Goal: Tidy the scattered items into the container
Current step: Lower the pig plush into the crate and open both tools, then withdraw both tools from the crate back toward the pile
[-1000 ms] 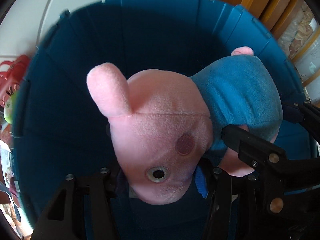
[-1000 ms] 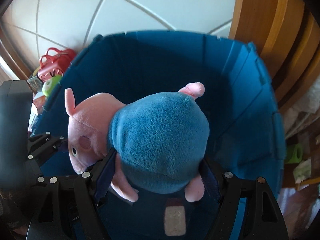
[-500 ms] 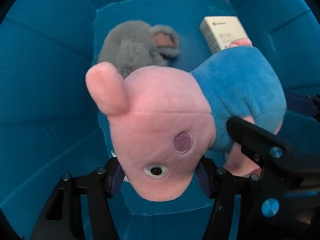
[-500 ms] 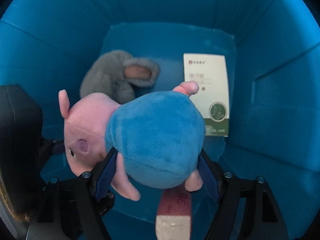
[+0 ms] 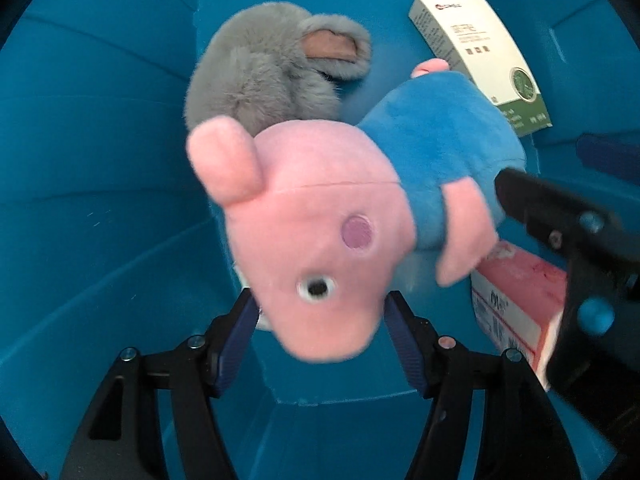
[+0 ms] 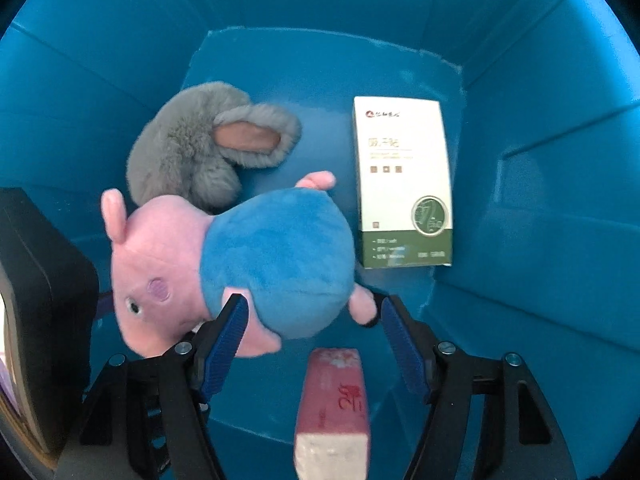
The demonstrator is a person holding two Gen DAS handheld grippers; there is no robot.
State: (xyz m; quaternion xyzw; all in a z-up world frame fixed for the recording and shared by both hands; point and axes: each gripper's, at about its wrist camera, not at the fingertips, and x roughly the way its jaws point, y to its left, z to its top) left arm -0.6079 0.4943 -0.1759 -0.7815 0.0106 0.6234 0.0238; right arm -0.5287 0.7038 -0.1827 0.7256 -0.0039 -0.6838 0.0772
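A pink pig plush with a blue body [image 5: 332,216] [image 6: 256,264] hangs blurred inside the deep blue container [image 5: 100,200] [image 6: 540,200], just beyond both grippers. My left gripper [image 5: 320,320] is open, with its pads apart on either side of the pig's snout. My right gripper [image 6: 316,328] is open, with its pads apart at the pig's body and feet. The right gripper's black arm [image 5: 568,232] shows at the right in the left wrist view.
On the container floor lie a grey rabbit plush [image 5: 264,68] [image 6: 200,148], a white and green box [image 5: 484,56] [image 6: 404,184] and a pink box [image 5: 520,300] [image 6: 336,400]. Blue walls close in on all sides.
Both grippers went from above the rim down into the container with the pig. Both have now opened, and the pig has slipped forward away from the pads.
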